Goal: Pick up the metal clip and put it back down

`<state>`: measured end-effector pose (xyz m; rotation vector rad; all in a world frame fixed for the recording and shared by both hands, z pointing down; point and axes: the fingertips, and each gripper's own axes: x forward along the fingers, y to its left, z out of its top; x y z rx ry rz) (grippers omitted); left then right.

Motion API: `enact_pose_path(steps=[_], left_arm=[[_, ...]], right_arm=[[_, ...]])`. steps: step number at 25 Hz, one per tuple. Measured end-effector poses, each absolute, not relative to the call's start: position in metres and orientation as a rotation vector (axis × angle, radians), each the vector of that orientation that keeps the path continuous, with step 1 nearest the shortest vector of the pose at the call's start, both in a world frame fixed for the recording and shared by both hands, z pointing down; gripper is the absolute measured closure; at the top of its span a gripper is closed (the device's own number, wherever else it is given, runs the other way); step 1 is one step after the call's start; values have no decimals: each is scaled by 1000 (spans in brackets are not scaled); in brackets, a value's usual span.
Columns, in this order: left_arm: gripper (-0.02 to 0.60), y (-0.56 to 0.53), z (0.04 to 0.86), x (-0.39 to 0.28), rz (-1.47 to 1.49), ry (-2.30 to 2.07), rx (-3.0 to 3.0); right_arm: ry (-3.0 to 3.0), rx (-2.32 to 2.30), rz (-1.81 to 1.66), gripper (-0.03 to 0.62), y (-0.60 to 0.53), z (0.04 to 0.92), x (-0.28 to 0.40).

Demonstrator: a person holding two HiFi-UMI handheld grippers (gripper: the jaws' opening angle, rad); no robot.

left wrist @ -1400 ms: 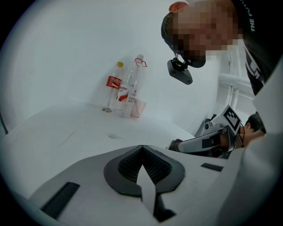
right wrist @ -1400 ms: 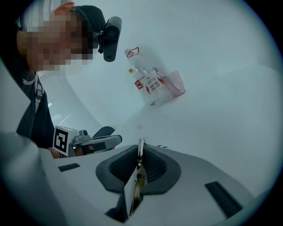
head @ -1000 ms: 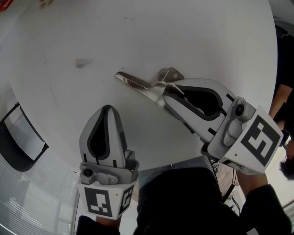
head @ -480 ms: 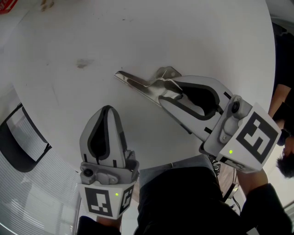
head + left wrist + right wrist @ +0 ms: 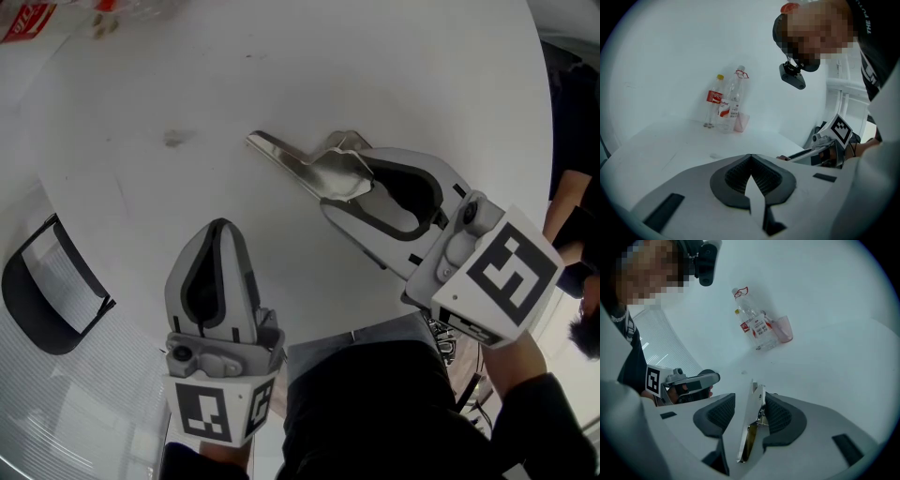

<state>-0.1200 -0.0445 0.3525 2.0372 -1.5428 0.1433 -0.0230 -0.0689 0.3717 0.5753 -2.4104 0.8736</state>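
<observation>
The metal clip (image 5: 309, 169) lies on the white table (image 5: 422, 75), its long blade pointing up-left. My right gripper (image 5: 345, 183) has the clip's rear end between its jaws, which are opening. In the right gripper view the clip (image 5: 751, 423) stands on edge against the right pad (image 5: 780, 416), while the left pad (image 5: 719, 413) is clear of it. My left gripper (image 5: 218, 230) rests near the table's front edge, shut and empty, its tips (image 5: 750, 157) meeting.
Two plastic bottles (image 5: 723, 104) and a pink cup (image 5: 742, 123) stand at the table's far side; the bottles (image 5: 757, 326) also show in the right gripper view. A black-rimmed object (image 5: 47, 291) sits off the table's left edge.
The right gripper's jaws have spread apart around the clip, letting go of their pinch. The clip has shifted slightly on the table. The left gripper has stayed put.
</observation>
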Motion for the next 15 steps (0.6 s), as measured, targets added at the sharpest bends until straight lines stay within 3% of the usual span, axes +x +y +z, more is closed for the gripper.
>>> enact_pose_path(steps=[6,15], left_arm=[[568,-41,353,-118,156,-1529,2032],[569,-43,345,-120,135,-1560,2055]], right_arm=[[-2386,606,836,375,-72,373,-21],[-2375,668,735,364,-79,369,-12]])
